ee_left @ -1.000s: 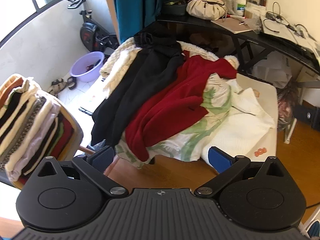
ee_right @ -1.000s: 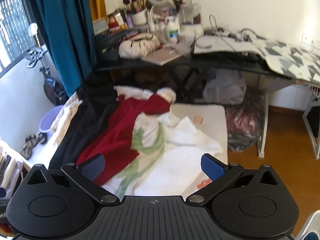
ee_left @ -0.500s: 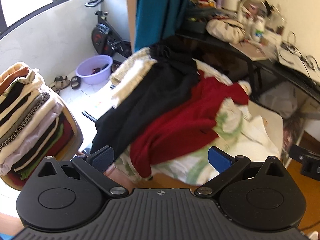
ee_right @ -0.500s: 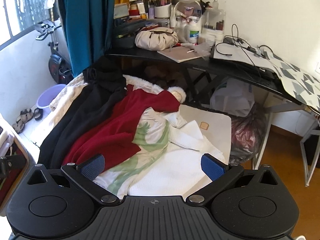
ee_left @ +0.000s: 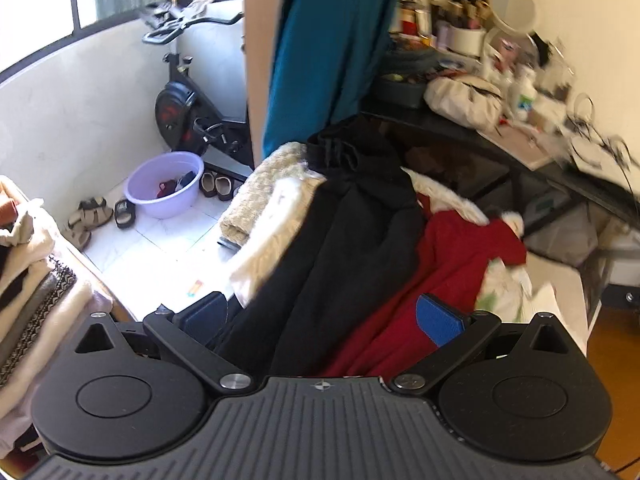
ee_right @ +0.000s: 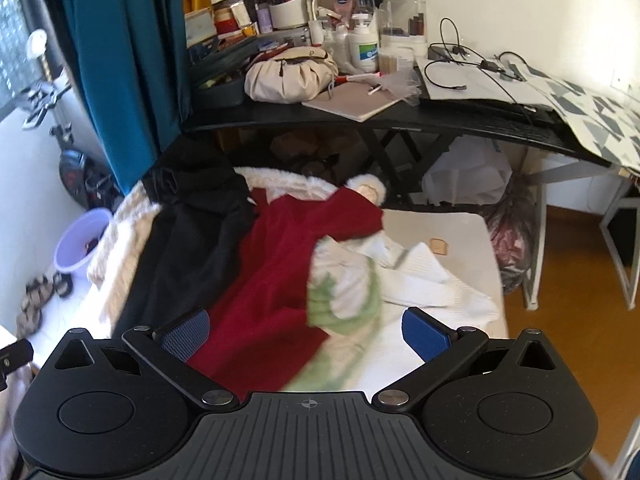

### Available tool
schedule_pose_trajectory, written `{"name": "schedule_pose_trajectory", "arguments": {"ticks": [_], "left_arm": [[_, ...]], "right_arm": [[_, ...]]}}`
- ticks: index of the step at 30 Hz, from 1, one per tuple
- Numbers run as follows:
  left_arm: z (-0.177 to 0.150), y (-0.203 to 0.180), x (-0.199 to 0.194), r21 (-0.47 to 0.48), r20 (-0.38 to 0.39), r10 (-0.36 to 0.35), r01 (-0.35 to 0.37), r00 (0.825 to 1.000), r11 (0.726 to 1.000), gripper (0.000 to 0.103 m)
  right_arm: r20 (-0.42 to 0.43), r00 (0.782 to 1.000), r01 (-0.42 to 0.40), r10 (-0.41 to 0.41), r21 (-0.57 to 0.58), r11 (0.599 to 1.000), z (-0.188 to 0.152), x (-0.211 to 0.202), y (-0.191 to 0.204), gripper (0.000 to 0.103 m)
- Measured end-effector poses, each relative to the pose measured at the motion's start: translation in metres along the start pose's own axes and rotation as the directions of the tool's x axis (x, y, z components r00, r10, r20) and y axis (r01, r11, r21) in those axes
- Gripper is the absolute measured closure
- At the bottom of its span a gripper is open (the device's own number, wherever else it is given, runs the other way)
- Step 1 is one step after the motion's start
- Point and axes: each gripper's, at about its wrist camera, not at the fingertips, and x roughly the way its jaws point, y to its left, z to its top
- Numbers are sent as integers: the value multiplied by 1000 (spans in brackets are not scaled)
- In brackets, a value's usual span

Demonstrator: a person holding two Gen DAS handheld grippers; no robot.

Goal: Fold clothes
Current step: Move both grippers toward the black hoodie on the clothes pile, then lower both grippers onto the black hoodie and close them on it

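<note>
Both tools were empty. The left gripper [ee_left: 322,314] had its fingers spread wide at the bottom of its frame, nothing between them, and it hung above the near end of the black garment [ee_left: 344,248]. The right gripper [ee_right: 308,330] was spread just as wide, over the lower part of the red garment [ee_right: 280,276], with no cloth caught in it either.

The unfolded heap filled the middle of both views, lying on a low white table [ee_right: 448,224]. The black garment lay left of centre, the red one beside it and partly overlapping it. A green-and-white cloth [ee_right: 344,288] sat right of the red, a white towel [ee_right: 432,280] further right, and a fluffy cream piece [ee_left: 272,208] lay to the left of the black garment.

At the left edge of the left view stood a stack of folded clothes [ee_left: 36,276], so some of the job looked done. At least five pieces appeared still to be folded, and none had yet been picked up.
</note>
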Motion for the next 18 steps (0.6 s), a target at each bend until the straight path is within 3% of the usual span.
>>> {"name": "schedule_pose_trajectory", "arguments": {"ticks": [8, 12, 18], "left_arm": [[27, 45, 54, 43, -57, -81, 83, 995, 996, 1], [21, 57, 78, 40, -57, -137, 140, 989, 989, 1], [8, 59, 131, -22, -171, -178, 177, 969, 984, 1]], "right_arm": [[16, 999, 38, -38, 41, 998, 11, 26, 41, 1], [27, 993, 111, -112, 27, 993, 7, 40, 46, 1], [-42, 982, 185, -183, 48, 982, -6, 73, 30, 1]]}}
